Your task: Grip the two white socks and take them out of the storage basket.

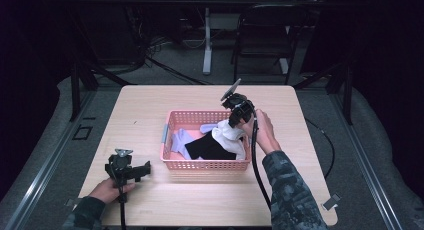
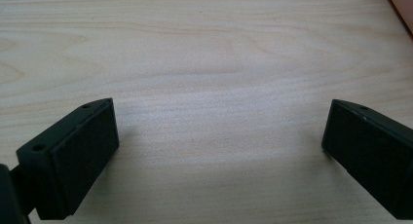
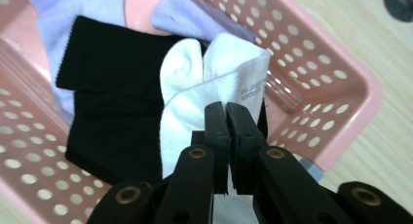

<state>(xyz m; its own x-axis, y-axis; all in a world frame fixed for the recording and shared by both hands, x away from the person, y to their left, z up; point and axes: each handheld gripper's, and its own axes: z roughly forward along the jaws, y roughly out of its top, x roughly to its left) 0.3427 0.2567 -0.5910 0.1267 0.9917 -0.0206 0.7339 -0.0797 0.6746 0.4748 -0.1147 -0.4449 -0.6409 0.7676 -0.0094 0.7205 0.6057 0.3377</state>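
Right gripper (image 3: 226, 107): my jaws pinched tight on the white sock (image 3: 214, 83), over the basket (image 3: 341, 83).
Sock: white, folded, printed edge, draped over black sock (image 3: 112, 87).
Left gripper (image 2: 219, 151): jaws wide, holding nothing, near-left on table (image 2: 204, 48).

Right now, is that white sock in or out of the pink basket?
Partly out: the right gripper pinches the white fabric sock, lifting it above the pink plastic basket.

You are working in a lab or recording studio, not a home: your pale wooden desk (image 1: 150, 105) stands alone on a grey floor (image 1: 175, 65), ringed by black curtains (image 1: 30, 50). Loose cables (image 1: 150, 50) trail behind it, beside a folding chair (image 1: 265, 35) and another desk's leg (image 1: 207, 40).
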